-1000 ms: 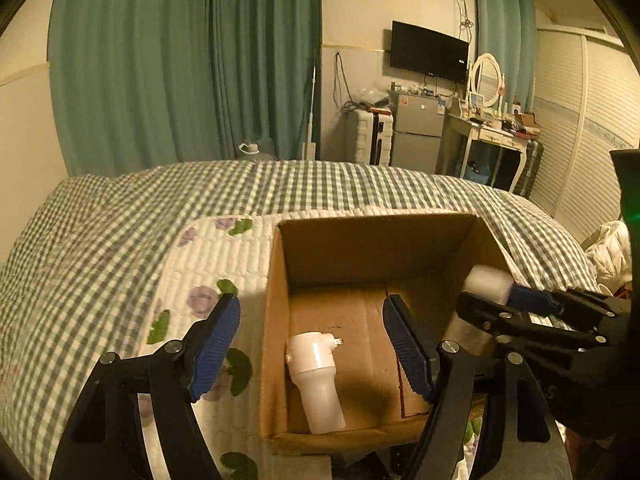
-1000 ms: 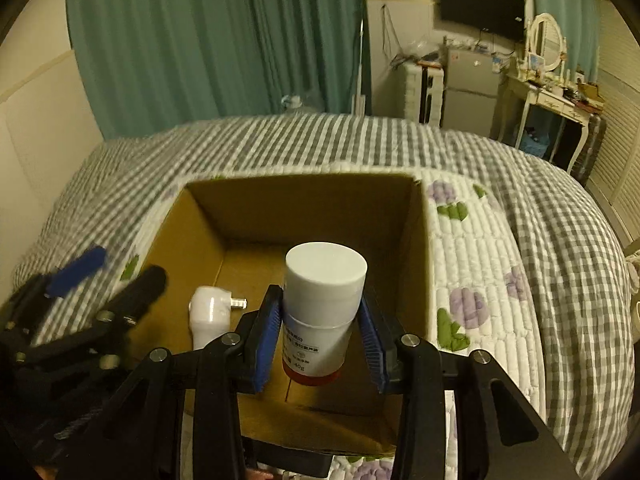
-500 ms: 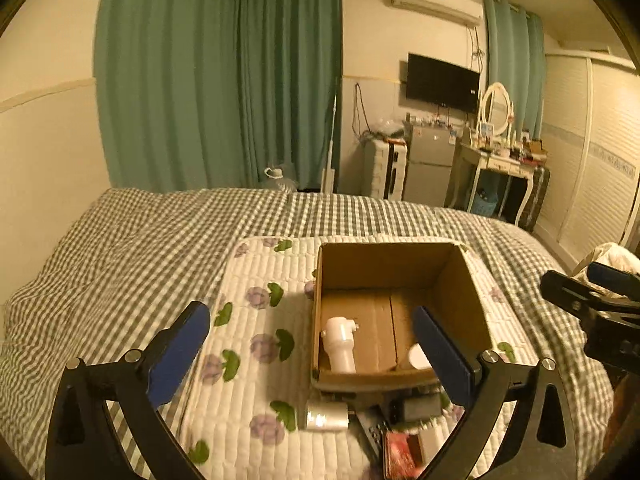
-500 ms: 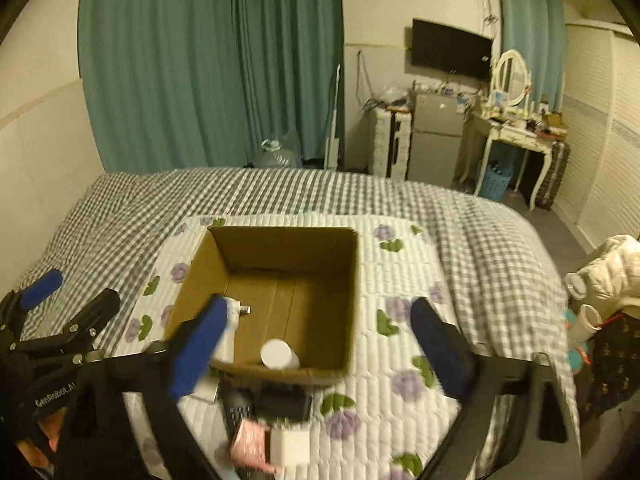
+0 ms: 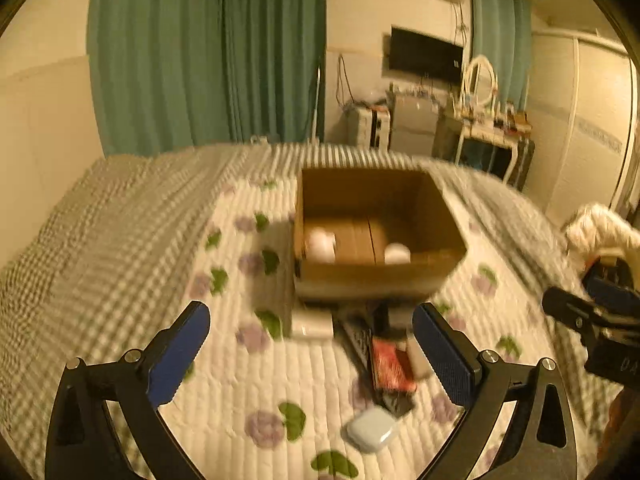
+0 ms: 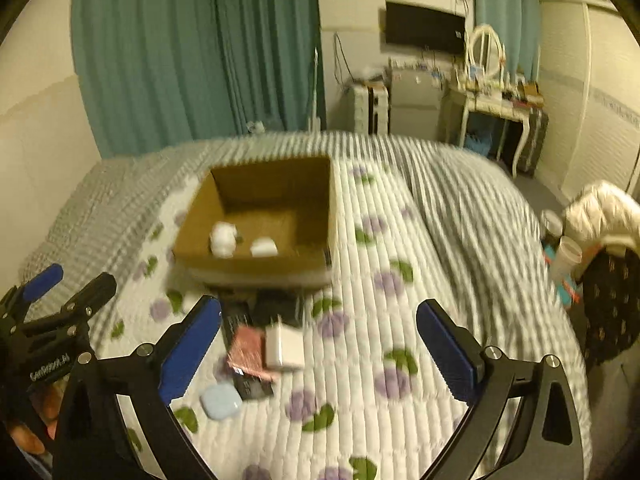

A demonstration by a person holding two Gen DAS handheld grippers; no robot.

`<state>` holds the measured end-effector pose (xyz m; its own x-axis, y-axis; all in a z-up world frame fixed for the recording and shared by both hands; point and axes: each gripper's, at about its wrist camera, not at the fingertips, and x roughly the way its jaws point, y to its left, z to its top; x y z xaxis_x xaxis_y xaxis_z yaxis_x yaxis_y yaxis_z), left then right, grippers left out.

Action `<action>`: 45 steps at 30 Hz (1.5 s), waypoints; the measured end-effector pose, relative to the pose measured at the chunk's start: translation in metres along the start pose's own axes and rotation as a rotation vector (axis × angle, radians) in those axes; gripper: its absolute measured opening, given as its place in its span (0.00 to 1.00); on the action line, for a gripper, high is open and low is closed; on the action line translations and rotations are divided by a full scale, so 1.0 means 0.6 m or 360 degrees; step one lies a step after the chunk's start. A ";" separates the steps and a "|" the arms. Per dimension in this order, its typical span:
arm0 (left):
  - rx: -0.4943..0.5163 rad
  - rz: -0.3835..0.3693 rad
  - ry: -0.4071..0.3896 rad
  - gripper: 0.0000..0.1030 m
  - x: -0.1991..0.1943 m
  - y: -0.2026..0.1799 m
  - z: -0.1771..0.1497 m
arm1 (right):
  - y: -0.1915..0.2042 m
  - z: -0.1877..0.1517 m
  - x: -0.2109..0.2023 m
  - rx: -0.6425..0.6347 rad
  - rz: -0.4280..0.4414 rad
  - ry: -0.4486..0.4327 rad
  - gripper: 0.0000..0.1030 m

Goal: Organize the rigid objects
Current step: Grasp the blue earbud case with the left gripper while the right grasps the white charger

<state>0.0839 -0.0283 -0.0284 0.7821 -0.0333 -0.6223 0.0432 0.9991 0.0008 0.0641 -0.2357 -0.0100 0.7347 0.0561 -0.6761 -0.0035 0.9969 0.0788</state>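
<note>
Cardboard box (image 5: 376,276): open-topped, brown, standing on the quilted floral mat (image 5: 240,380) near the middle of the bed.

Contents of box: white bottle with a side nozzle (image 5: 320,244) at the left of the floor; white round-capped jar (image 5: 397,253) to its right, near the front wall. The two stand apart. Both are blurred.

Loose items, on the mat just in front of the box's near wall:
- white cylinder (image 5: 312,326), lying on its side at the left;
- dark remote-like slab (image 5: 360,338), details unreadable;
- red-orange packet (image 5: 390,364), resting on a dark flat piece;
- white block (image 6: 285,346), touching the packet's right side;
- pale blue rounded case (image 5: 371,429), nearest of all, apart from the pile.

Left gripper (image 5: 312,354): blue pads spread wide, nothing between them, over the mat short of the pile.

Right gripper (image 6: 319,350): blue pads likewise fully apart and empty, above the packet and white block in its own view.

Surroundings: grey-checked bedspread (image 5: 100,220) under the mat; green curtain (image 5: 208,52) behind the bed; wall television (image 5: 426,56); white dressing table with oval mirror (image 5: 486,128) at far right; white padded garment (image 6: 604,212) at the right edge.
</note>
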 end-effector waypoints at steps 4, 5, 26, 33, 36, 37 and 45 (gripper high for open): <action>0.0031 -0.0015 0.0120 1.00 0.048 -0.016 -0.069 | -0.009 -0.042 0.062 0.0012 -0.0016 0.0114 0.96; 0.0039 -0.0025 0.0163 1.00 0.061 -0.020 -0.087 | -0.010 -0.052 0.079 0.0007 -0.0020 0.0143 0.96; 0.0096 -0.0210 0.0387 0.56 0.132 -0.052 -0.172 | 0.012 -0.101 0.187 -0.0080 -0.0058 0.0337 0.96; 0.0047 -0.0100 0.0245 0.56 0.120 -0.003 -0.113 | 0.041 -0.091 0.212 -0.0108 0.0037 0.0332 0.96; 0.0035 -0.0052 0.0229 0.56 0.130 0.016 -0.097 | 0.051 -0.087 0.237 -0.0081 0.0097 0.0358 0.96; 0.0033 -0.0038 0.0227 0.56 0.134 0.022 -0.095 | 0.053 -0.087 0.244 -0.0082 0.0096 0.0367 0.96; -0.0031 -0.0007 0.0265 0.56 0.178 0.046 -0.085 | 0.079 -0.103 0.308 -0.0173 -0.0075 0.0431 0.81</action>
<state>0.1367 -0.0029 -0.1346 0.6679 -0.0345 -0.7435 0.0334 0.9993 -0.0164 0.1577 -0.1747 -0.1765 0.5282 0.0079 -0.8491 -0.0573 0.9980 -0.0264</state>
